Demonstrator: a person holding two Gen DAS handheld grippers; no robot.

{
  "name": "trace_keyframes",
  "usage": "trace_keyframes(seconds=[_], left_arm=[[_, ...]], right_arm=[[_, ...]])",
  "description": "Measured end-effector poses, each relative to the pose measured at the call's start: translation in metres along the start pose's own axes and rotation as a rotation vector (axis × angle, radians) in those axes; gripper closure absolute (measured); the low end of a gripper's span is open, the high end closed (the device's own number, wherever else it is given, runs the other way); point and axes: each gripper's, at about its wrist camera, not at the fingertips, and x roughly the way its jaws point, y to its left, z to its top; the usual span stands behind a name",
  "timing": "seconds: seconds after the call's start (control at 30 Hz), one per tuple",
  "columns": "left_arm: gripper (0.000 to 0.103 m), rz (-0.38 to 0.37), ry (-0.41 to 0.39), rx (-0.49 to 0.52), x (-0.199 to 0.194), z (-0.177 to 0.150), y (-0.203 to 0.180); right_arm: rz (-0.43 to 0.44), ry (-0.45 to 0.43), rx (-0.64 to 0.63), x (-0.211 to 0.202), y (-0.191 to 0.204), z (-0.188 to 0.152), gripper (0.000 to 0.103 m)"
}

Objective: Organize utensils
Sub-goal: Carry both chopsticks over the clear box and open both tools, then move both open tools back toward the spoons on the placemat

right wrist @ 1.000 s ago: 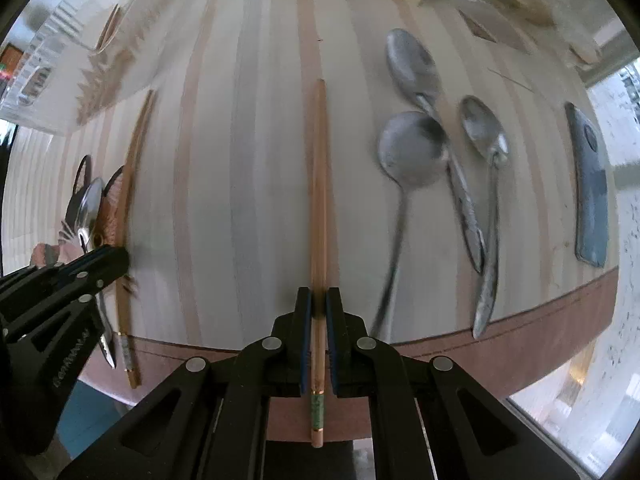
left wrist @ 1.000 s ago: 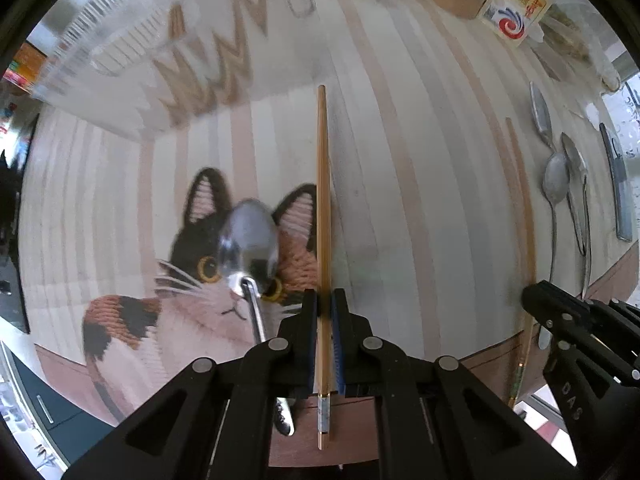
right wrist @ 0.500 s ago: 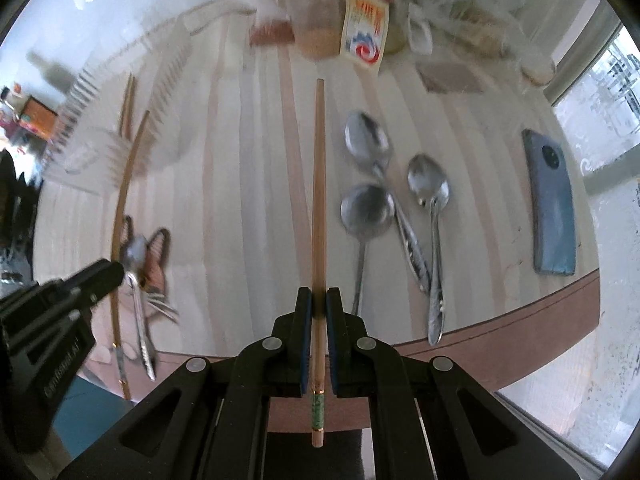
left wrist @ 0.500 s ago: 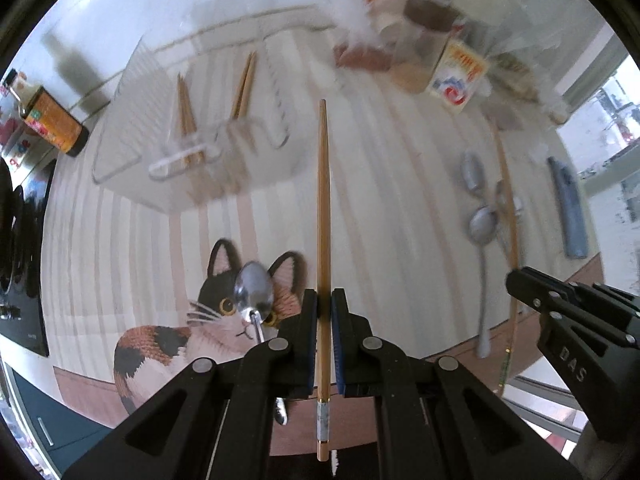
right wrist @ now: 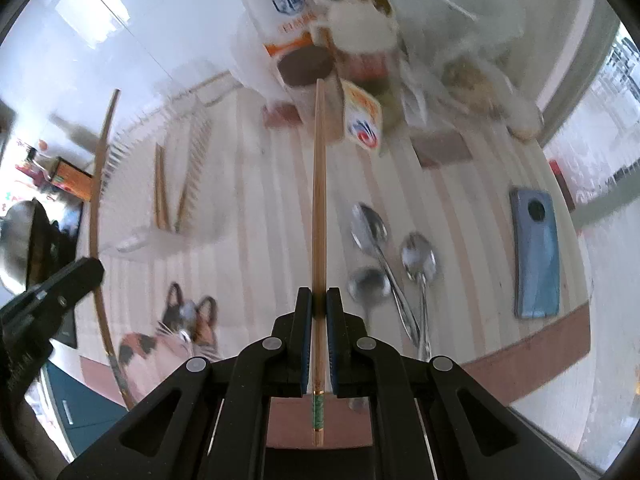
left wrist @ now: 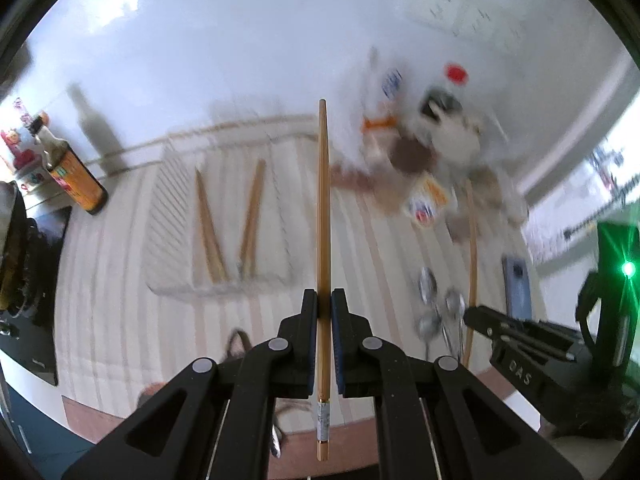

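My left gripper (left wrist: 324, 300) is shut on a wooden chopstick (left wrist: 322, 208) that points straight ahead, high above the striped table mat (left wrist: 360, 248). In the right wrist view my right gripper (right wrist: 319, 300) is shut on a second chopstick (right wrist: 319, 200) with a green-banded end. A clear plastic tray (left wrist: 172, 216) lies ahead and left, holding several chopsticks (left wrist: 208, 228). Three metal spoons (right wrist: 376, 248) lie on the mat right of the right gripper. Another spoon (right wrist: 185, 334) rests on the cat picture (right wrist: 168, 336). The right gripper (left wrist: 476, 316) shows at the lower right of the left wrist view.
A blue-grey phone (right wrist: 536, 256) lies at the mat's right edge. Jars, cartons and bags (right wrist: 344, 52) crowd the far side by the white wall. A dark sauce bottle (left wrist: 76, 176) stands far left beside a black stovetop (left wrist: 28, 280). The table's front edge is close below.
Both grippers have risen well above the table with their chopsticks and tilted up, so the tray, the wall and the jars have come into view. The spoons and the cat picture look smaller.
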Motion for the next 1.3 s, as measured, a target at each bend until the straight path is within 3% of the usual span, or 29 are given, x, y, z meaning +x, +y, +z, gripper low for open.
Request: trace_keyframes(seconds=[0.33, 0.5, 0.67, 0.87, 1.0, 1.1, 1.27, 1.3], left_arm=[[0.099, 0.048, -0.028, -0.145, 0.003, 0.069, 0.085], [0.099, 0.032, 0.044, -0.188, 0.033, 0.101, 0.114], [0.098, -0.003, 0.171, -0.238, 0.077, 0.118, 0.137], [0.097, -0.005, 0.276, -0.285, 0.116, 0.112, 0.16], [0.096, -0.003, 0.297, -0.33, 0.118, 0.104, 0.171], [0.09, 0.043, 0.271, -0.316, 0.11, 0.104, 0.174], [0.053, 0.141, 0.179, -0.289, 0.083, 0.104, 0.176], [0.05, 0.16, 0.149, -0.28, 0.074, 0.103, 0.175]], right_arm=[[0.138, -0.037, -0.112, -0.003, 0.085, 0.089, 0.096], [0.195, 0.019, -0.115, 0.029, 0.125, 0.131, 0.096], [0.233, 0.112, -0.111, 0.073, 0.156, 0.161, 0.096], [0.191, 0.205, -0.162, 0.126, 0.183, 0.172, 0.095], [0.154, 0.276, -0.178, 0.148, 0.191, 0.17, 0.095], [0.136, 0.27, -0.188, 0.151, 0.19, 0.166, 0.091], [0.118, 0.233, -0.176, 0.135, 0.177, 0.162, 0.087], [0.116, 0.222, -0.172, 0.13, 0.173, 0.161, 0.086]])
